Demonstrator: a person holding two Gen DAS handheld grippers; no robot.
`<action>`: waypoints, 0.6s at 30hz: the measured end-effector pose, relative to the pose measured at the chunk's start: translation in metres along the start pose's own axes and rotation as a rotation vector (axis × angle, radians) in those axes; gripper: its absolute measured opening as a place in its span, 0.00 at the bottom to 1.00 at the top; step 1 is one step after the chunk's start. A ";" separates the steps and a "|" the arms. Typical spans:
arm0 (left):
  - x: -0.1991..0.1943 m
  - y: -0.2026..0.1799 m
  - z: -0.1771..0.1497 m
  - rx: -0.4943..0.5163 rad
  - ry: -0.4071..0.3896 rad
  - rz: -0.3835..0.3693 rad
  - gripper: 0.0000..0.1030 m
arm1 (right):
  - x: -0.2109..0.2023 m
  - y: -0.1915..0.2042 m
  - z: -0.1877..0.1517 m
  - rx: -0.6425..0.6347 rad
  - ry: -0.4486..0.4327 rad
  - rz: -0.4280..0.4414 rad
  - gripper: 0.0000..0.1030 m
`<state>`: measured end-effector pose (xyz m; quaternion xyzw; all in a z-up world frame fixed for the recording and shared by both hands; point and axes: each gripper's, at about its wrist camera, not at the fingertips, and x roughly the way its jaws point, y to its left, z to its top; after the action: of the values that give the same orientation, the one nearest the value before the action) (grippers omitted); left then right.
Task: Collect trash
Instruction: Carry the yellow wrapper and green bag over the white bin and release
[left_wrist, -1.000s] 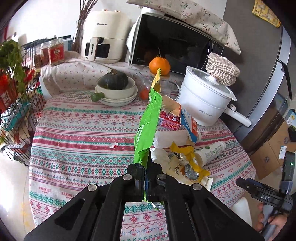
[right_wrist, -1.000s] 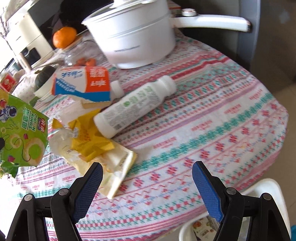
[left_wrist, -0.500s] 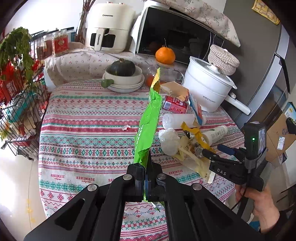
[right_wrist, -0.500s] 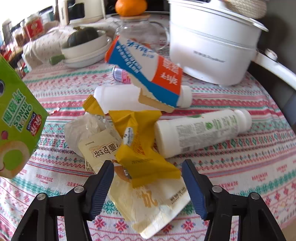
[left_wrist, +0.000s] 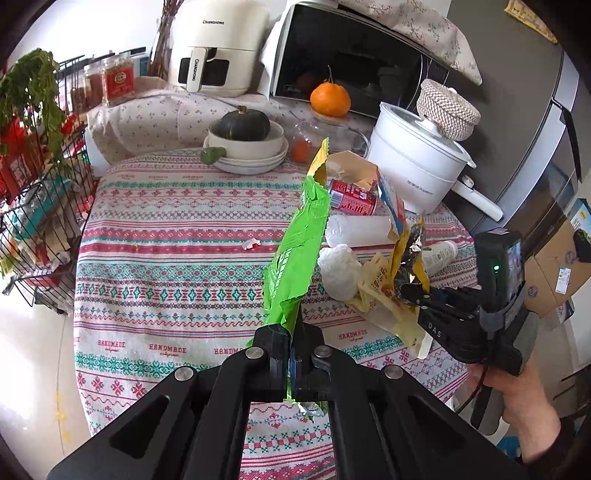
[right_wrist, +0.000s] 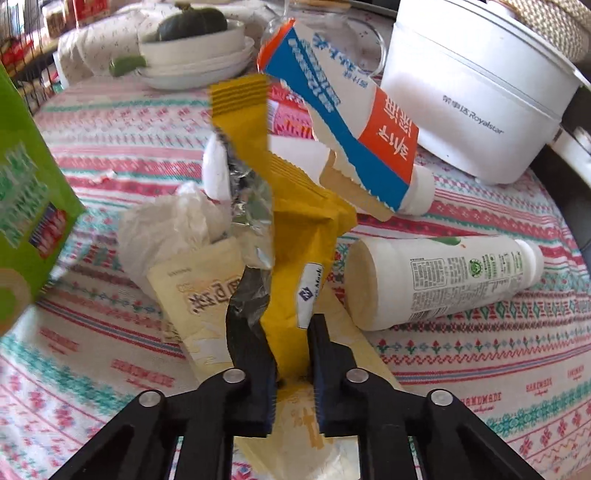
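Between the jaws of the right gripper (right_wrist: 291, 354) a yellow snack wrapper (right_wrist: 295, 236) is pinched near its lower end, its crimped top standing up over the heap of trash on the round table (left_wrist: 177, 221). It is judged light, limp and crackly, with a slick foil lining, so a firm grip on a doubled fold should serve better than one on a single edge. The left gripper (left_wrist: 291, 354) is clamped on a green snack bag (left_wrist: 299, 236), which is held upright above the tablecloth and should handle in the same way.

Under the yellow wrapper a cream pouch (right_wrist: 207, 295) lies flat, and a crumpled white plastic bag (right_wrist: 170, 225) is pressed against it; either could be dragged along when the wrapper is lifted. A white bottle with a green label (right_wrist: 443, 284) lies on its side just beside them and may roll if knocked. Behind, a torn blue and orange milk carton (right_wrist: 351, 122) leans over a plain white bottle (left_wrist: 362, 230), and a red can (left_wrist: 351, 197) lies beyond. Farther back stand a white electric pot (left_wrist: 417, 170) and a bowl with a dark squash (left_wrist: 242, 123).
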<state>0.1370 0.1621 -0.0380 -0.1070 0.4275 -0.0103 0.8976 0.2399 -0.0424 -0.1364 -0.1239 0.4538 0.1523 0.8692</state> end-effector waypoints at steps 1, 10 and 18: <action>0.000 -0.001 0.000 -0.003 0.000 -0.004 0.00 | -0.006 0.000 0.001 0.010 -0.006 0.023 0.09; -0.009 -0.018 0.001 -0.007 -0.015 -0.070 0.00 | -0.071 -0.026 -0.003 0.089 -0.093 0.143 0.08; -0.021 -0.048 -0.003 0.008 -0.003 -0.183 0.00 | -0.130 -0.068 -0.030 0.182 -0.103 0.195 0.08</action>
<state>0.1243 0.1172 -0.0143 -0.1420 0.4146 -0.0937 0.8940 0.1730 -0.1355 -0.0405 0.0082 0.4302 0.2005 0.8801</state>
